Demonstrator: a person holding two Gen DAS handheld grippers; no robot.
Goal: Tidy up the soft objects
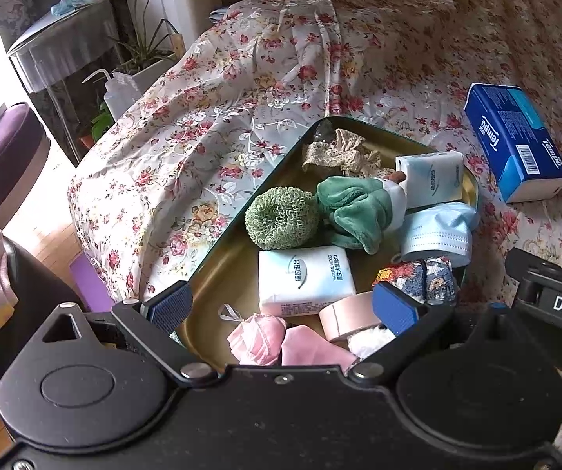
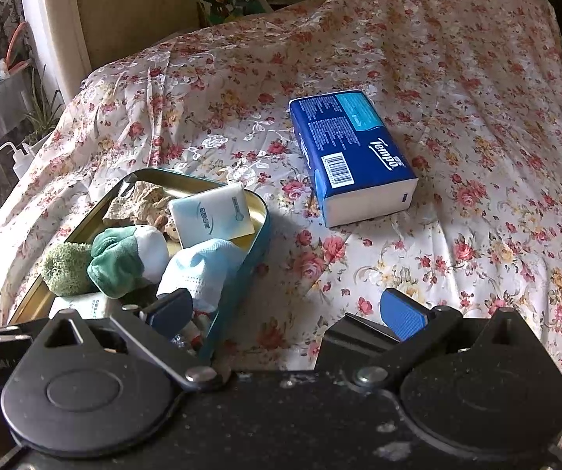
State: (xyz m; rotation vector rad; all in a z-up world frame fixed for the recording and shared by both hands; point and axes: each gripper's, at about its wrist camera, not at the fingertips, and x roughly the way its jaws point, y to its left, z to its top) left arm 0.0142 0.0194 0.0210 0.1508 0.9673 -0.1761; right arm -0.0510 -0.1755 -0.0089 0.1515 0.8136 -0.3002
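The blue tissue pack [image 2: 353, 156] lying on the bed beside the tin tray reads "Tempo" in white script on its side, with a barcode on a white label beside it; its small print cannot be read. In the tray, the white tissue packet [image 1: 305, 280] bears "NATURAL WOOD" along with Chinese characters. The black device [image 1: 559, 305] at the right edge of the left wrist view shows "DAS".

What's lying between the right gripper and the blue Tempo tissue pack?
Nothing but bare floral bedspread lies between the right gripper and the Tempo tissue pack, as the right wrist view shows.
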